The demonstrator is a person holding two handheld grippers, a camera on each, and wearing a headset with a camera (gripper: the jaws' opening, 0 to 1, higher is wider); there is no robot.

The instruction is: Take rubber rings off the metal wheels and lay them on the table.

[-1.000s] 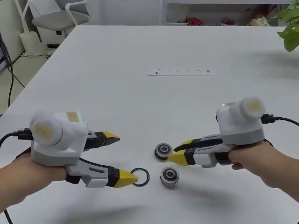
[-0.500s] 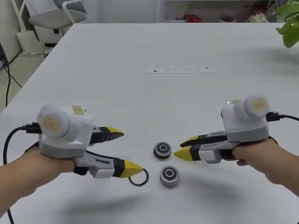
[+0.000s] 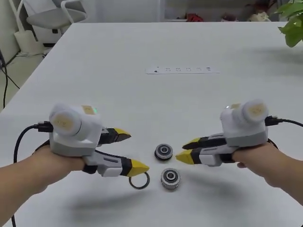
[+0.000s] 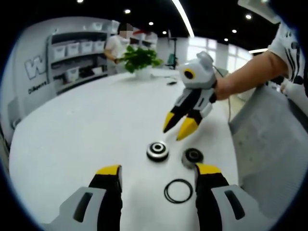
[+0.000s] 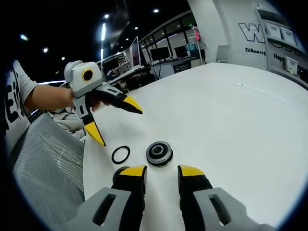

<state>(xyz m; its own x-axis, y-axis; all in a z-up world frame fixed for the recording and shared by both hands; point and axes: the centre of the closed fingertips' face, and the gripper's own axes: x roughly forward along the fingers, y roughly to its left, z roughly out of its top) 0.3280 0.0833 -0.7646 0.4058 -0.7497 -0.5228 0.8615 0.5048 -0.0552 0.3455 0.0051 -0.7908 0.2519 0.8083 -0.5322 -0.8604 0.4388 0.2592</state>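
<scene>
Left gripper (image 3: 134,151) is hovering, jaws spread wide, over 1 rubber ring (image 3: 139,180) lying on the table (image 3: 156,104), while right gripper (image 3: 185,150), jaws slightly parted, is pointing at far wheel (image 3: 164,151) beside near wheel (image 3: 170,177), both loose, so a glancing touch is likely skidding 1 away.

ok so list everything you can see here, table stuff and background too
table: 1, white, under everything
metal wheels: 2, silver and dark, on the table between the grippers
rubber ring: 1, black, flat on the table left of the nearer wheel
socket strip: 1, white, mid-table
plant: 1, green, far right edge
chair: 1, white, beyond the far left corner
left gripper: 1, white, yellow tips, open, by the ring
right gripper: 1, same colours, open, beside the farther wheel
</scene>
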